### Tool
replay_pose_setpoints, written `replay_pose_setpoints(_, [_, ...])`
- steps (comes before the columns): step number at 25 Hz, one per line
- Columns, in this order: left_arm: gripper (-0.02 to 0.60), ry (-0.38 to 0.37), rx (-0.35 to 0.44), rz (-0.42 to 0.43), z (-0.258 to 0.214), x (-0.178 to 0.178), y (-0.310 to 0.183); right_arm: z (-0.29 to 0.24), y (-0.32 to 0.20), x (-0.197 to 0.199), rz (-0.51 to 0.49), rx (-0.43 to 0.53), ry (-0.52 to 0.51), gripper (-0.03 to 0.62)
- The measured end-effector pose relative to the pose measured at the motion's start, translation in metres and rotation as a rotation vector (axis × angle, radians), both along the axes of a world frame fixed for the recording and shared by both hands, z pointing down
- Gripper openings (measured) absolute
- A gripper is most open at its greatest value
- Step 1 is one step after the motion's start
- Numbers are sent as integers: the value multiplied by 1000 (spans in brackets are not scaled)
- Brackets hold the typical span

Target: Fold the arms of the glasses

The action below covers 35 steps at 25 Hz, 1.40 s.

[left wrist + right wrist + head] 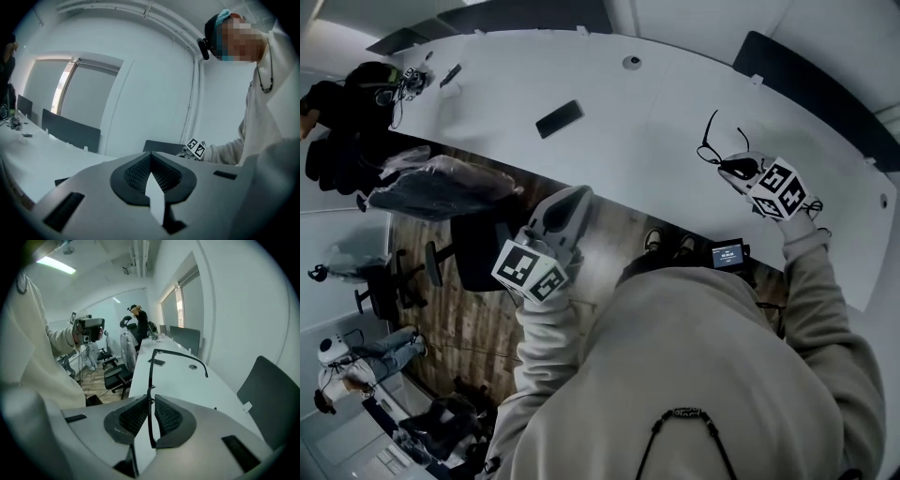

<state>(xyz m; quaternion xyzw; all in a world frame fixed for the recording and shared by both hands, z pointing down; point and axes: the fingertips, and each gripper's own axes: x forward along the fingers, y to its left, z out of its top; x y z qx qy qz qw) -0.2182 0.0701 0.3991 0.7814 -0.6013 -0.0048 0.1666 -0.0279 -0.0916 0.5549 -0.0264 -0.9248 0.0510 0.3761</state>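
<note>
Closest to the head camera is the person's pale hoodie (703, 356), with both sleeves reaching forward. The right tool (727, 167) is out over the white tabletop (628, 122) and holds the glasses (711, 142). They stick out beyond its tip, dark and thin against the white surface.

In the right gripper view, the right tool (150, 401) has its jaws drawn to a narrow gap. The pads press on the thin dark frame of the glasses (151, 376), which runs upright between them. From the top of that frame one arm stretches away and bends down at its far end, unfolded, above the tabletop (173, 380). A dark phone (158, 362) lies on the tabletop further off.

The left tool (574, 195) is well apart from the glasses, held off the near edge of the tabletop over the wooden floor (469, 319). In the left gripper view the left tool (150, 157) has its jaws fully together with nothing between them, and it points roughly level towards a wall.
</note>
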Motion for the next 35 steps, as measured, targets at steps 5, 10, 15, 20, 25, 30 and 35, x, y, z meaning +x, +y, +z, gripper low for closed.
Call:
replay_pose_setpoints(5, [3, 48, 95, 126, -25, 20, -20, -73, 18, -1, 58, -133, -193, 60])
replay_pose_setpoints(10, [3, 46, 170, 225, -49, 41, -44, -143, 50, 8, 59, -265, -369, 60])
replay_pose_setpoints(15, [3, -27, 228, 326, -65, 71, -78, -184, 69, 22, 100, -315, -434, 60])
replay_pose_setpoints(20, [118, -73, 296, 497, -85, 119, -115, -212, 85, 34, 124, -362, -496, 60])
replay_pose_setpoints(25, [195, -164, 320, 640, -91, 172, -136, -251, 110, 49, 104, -497, -611, 60])
replay_pose_setpoints(30, [193, -195, 324, 669, -80, 185, -167, -267, 104, 49, 66, -574, -679, 60])
replay_pose_setpoints(35, [70, -187, 327, 633, -85, 186, -173, -273, 104, 48, 50, -581, -696, 60])
